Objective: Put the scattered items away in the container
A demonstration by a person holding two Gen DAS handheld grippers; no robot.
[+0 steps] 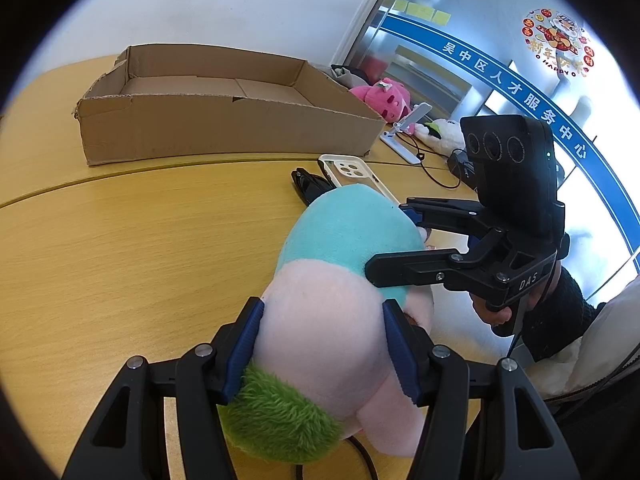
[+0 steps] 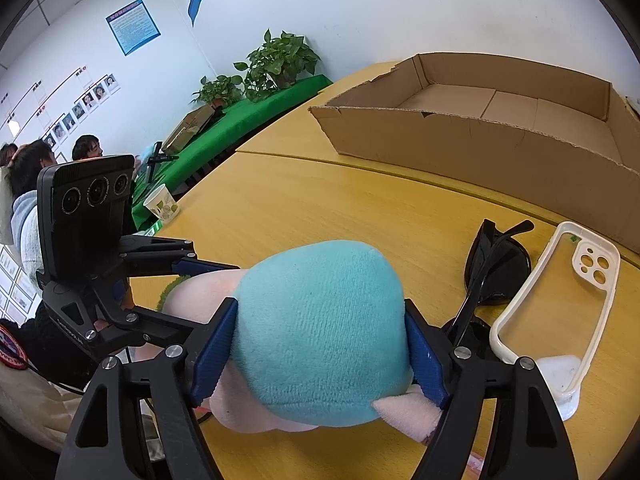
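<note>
A plush toy (image 1: 324, 320) with a pink body, a teal end (image 2: 320, 332) and a green fuzzy tuft lies low over the wooden table (image 1: 140, 240). My left gripper (image 1: 322, 354) is shut on its pink body, blue pads pressing both sides. My right gripper (image 2: 320, 356) is shut on the teal end; in the left wrist view the right gripper (image 1: 394, 240) comes in from the right. In the right wrist view the left gripper (image 2: 192, 292) sits at the left. The open cardboard box (image 1: 224, 136) stands empty behind. Black sunglasses (image 2: 496, 264) and a white phone case (image 2: 560, 300) lie beside the toy.
A pink plush (image 1: 384, 96), a white plush (image 1: 440, 136), a white phone stand (image 1: 404, 136) and a cable sit at the table's far right. A paper cup (image 2: 162, 204) stands at the left edge. Beyond are a green-covered table with plants and several people.
</note>
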